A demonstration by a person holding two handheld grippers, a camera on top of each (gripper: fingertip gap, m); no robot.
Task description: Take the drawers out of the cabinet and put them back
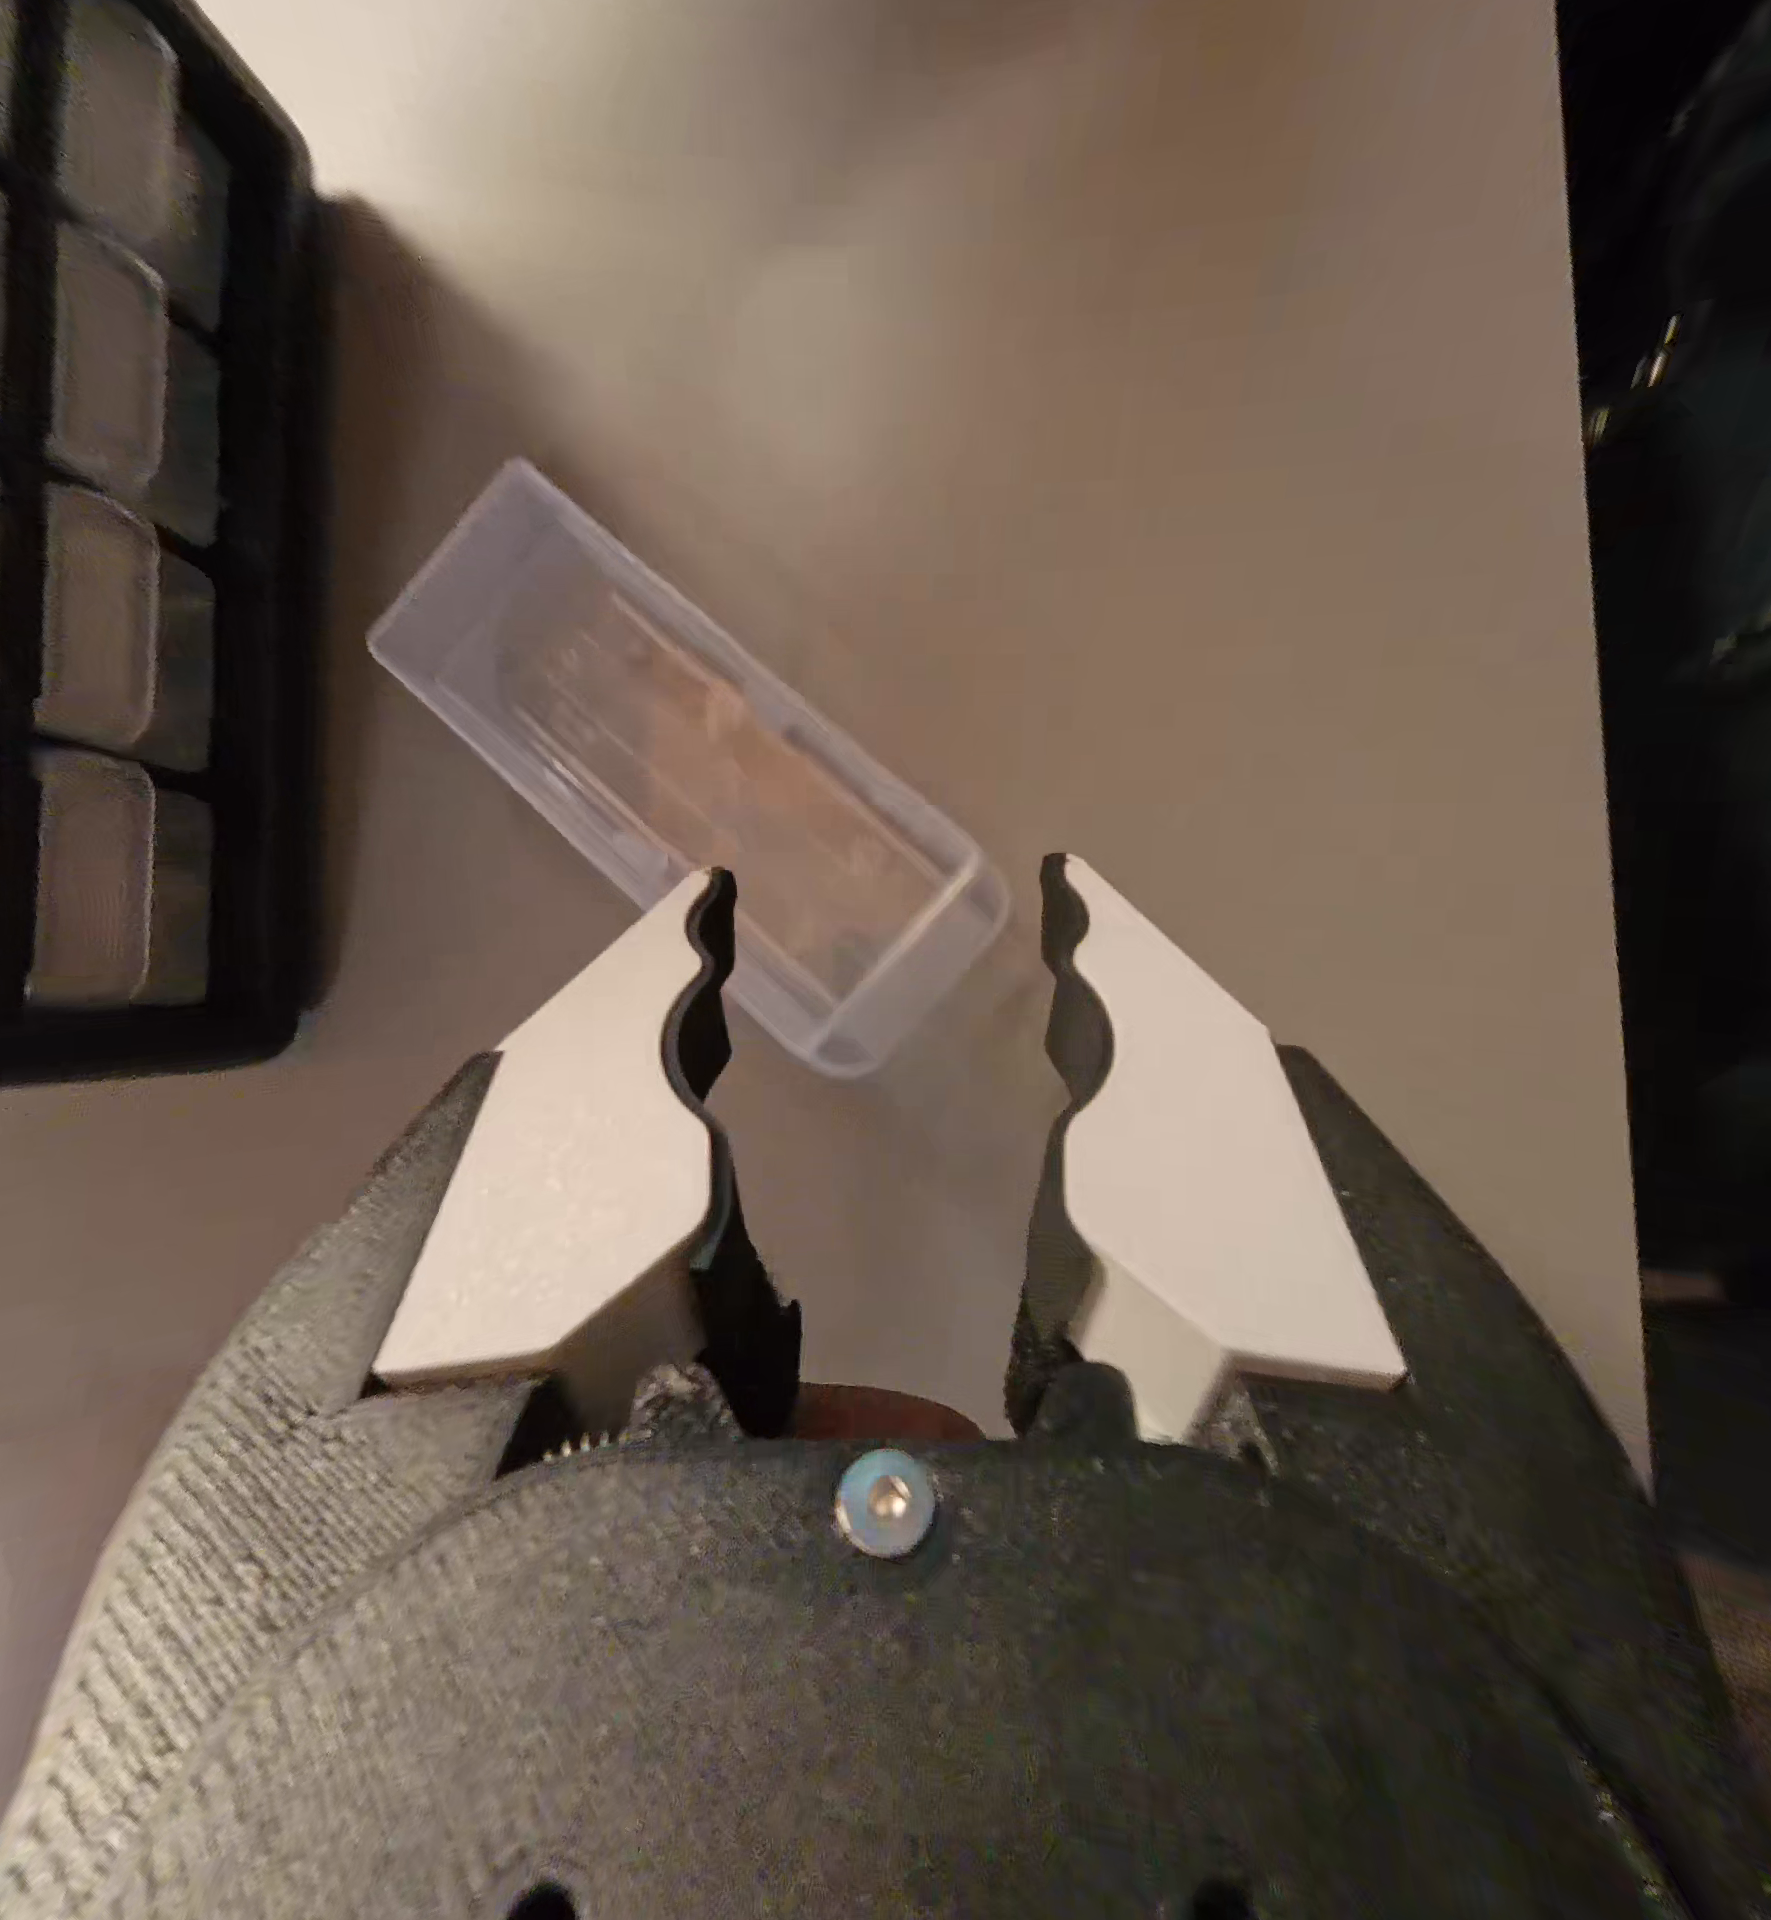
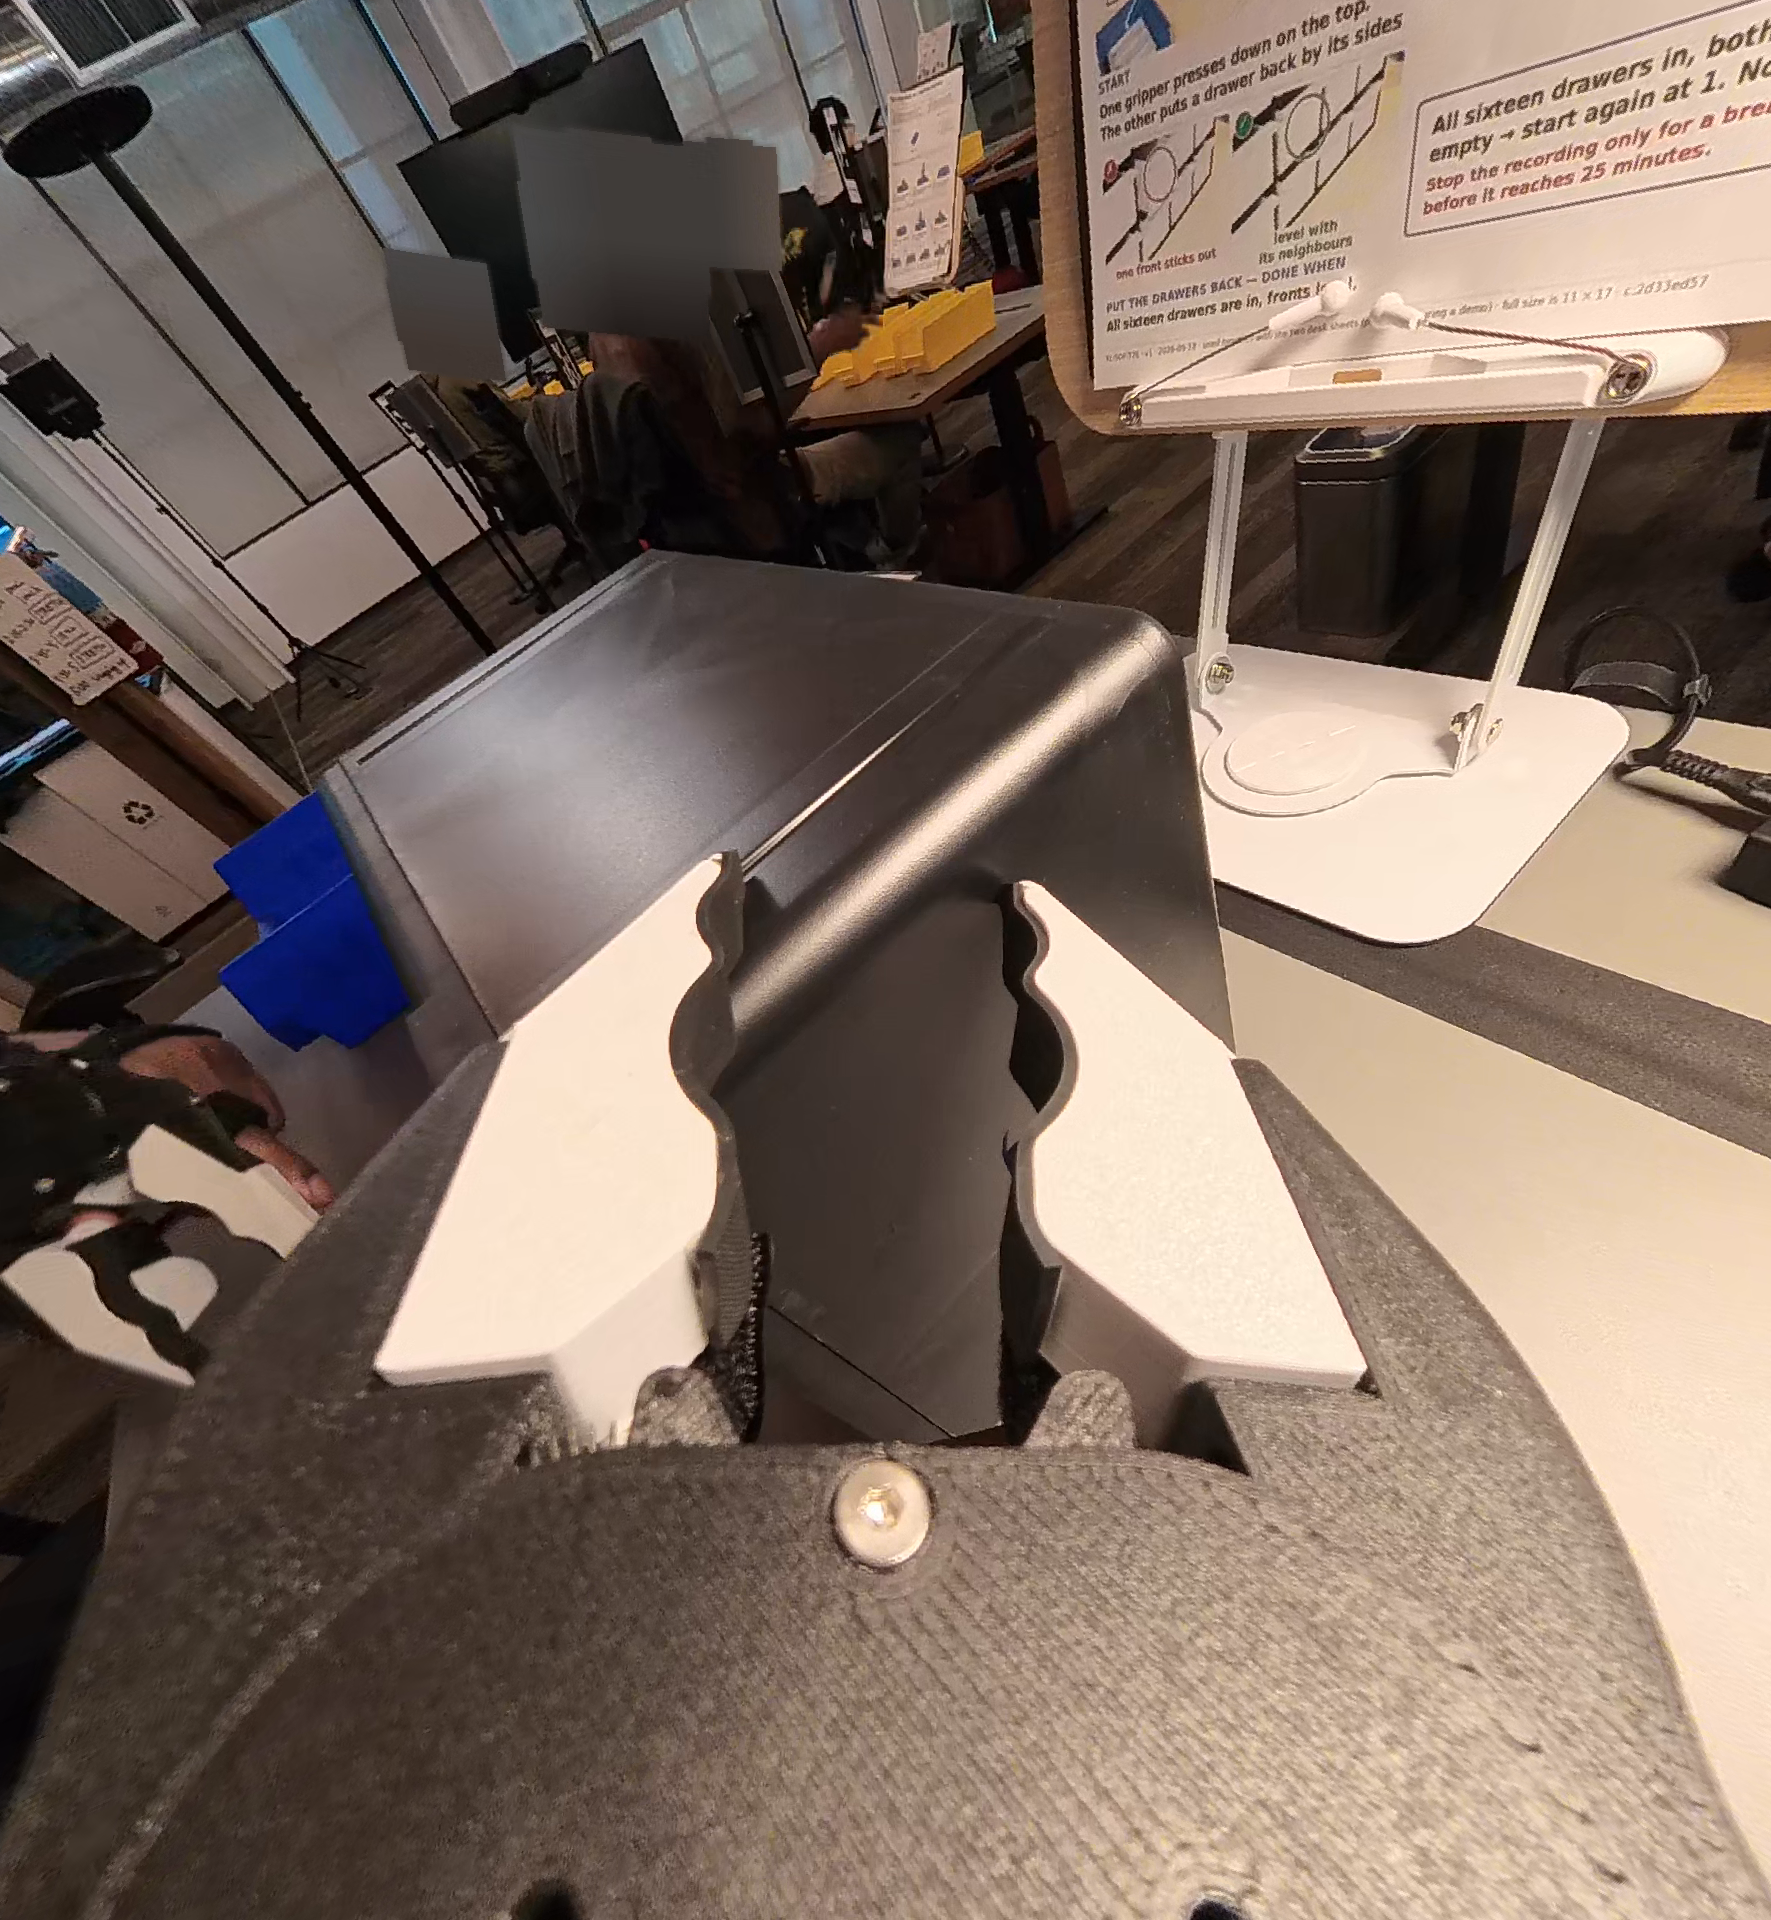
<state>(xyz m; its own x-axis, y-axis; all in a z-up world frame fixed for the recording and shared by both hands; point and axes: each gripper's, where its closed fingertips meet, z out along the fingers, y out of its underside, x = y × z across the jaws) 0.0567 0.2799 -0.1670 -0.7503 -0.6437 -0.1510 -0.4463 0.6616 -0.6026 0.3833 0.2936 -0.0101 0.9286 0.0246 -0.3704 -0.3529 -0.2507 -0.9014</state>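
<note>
Clear drawer below open left tool, slightly blurred

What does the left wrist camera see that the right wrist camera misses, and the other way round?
Only the left wrist view shows a clear plastic drawer lying slantwise on the table, just beyond the open left claw, and the cabinet's front grid of drawers.

Only the right wrist view shows the cabinet's black top, which the right claw straddles at an edge, plus a blue bin, a white stand holding an instruction sheet and the room behind.

Both show the cabinet, the table and the left claw, seen at the right view's left edge.
</note>
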